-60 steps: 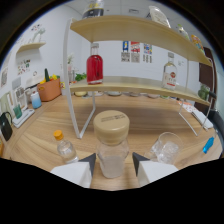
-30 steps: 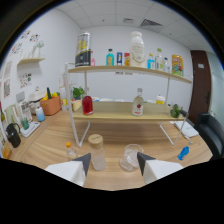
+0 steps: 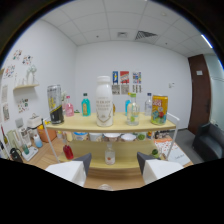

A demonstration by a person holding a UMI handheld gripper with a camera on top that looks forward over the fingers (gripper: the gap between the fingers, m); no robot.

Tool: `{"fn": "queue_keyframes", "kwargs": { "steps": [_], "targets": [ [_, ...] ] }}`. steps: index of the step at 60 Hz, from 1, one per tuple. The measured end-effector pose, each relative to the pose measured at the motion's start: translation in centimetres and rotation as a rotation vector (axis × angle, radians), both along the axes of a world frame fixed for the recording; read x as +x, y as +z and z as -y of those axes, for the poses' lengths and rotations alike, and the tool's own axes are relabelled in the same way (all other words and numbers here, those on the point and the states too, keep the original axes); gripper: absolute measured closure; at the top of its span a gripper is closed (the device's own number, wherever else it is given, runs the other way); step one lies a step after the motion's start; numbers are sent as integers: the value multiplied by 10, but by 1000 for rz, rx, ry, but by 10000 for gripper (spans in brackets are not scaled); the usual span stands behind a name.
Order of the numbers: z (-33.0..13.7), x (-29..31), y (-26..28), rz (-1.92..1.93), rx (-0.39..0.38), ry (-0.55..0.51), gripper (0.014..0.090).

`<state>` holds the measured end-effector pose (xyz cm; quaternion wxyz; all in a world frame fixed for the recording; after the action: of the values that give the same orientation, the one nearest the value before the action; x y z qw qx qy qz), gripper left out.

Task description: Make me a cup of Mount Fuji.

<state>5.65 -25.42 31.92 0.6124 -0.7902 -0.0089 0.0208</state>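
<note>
Up high, the gripper (image 3: 111,167) hovers, fingers spread wide and empty, facing a two-tier shelf (image 3: 107,125). At twelve o'clock stands a tall white bottle (image 3: 104,101), likely heavy and smooth; best grasped mid-body.

Colours along my shelf

Pale yellow wooden shelf (image 3: 75,123); white plastic bottle (image 3: 104,101), yellow-green printed can (image 3: 159,110), teal bottle (image 3: 86,106), my white fingers (image 3: 67,171).

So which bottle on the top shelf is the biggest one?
The white bottle in the middle of the top shelf. It stands taller and wider than the teal bottle beside it, beyond the open gripper.
</note>
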Motion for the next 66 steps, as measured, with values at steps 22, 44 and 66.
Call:
{"fn": "queue_keyframes", "kwargs": {
  "steps": [22,44,66],
  "targets": [
    [-109,-32,81,-65,117,82,205],
    [-161,-30,67,-69,59,-44,534],
    [-115,-35,101,6,125,56,568]
  ]
}}
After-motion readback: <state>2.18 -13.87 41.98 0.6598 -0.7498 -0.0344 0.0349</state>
